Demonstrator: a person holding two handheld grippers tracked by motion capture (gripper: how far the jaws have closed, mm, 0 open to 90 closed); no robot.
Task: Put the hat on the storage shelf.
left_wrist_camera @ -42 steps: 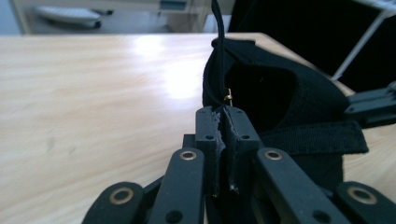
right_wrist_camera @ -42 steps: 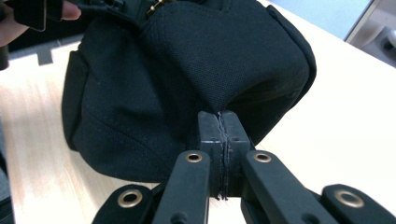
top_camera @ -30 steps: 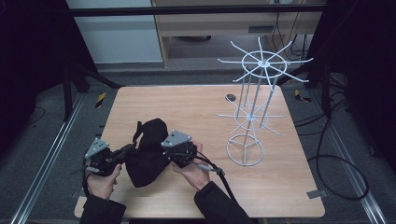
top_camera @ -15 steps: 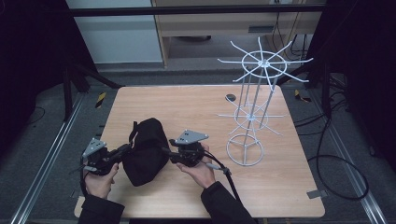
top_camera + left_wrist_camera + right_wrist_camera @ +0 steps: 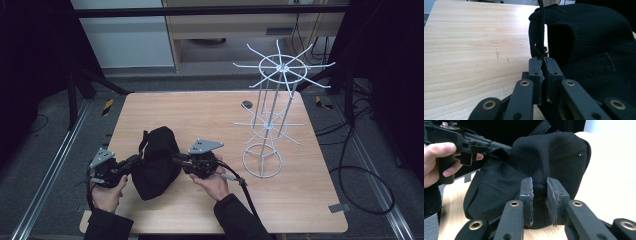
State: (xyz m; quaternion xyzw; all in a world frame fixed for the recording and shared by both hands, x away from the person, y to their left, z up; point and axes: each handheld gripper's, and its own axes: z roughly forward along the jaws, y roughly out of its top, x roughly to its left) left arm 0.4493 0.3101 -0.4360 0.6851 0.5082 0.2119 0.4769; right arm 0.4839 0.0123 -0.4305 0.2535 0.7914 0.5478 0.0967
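Observation:
A black cap (image 5: 157, 162) stands crumpled on the wooden table (image 5: 300, 200), between my two grippers. My left gripper (image 5: 136, 160) comes in from the left and is shut on the cap's thin black rim strap (image 5: 537, 47), which runs up out of its closed jaws (image 5: 543, 61). My right gripper (image 5: 176, 159) reaches in from the right. Its jaws have just been closing, and a fold of the cap's crown (image 5: 549, 152) is pinched between its pads (image 5: 539, 185). In the right gripper view, the left gripper (image 5: 461, 142) sits in a hand behind the cap.
A white wire display rack (image 5: 270, 125) with radiating arms stands at the right of the table, its ring base (image 5: 262, 160) close to the right hand. A small dark object (image 5: 246, 104) lies at the far edge. Metal rails run along both sides of the table.
The right gripper has shifted a little rightward and lower beside the cap. The left gripper and the cap sit much as before.

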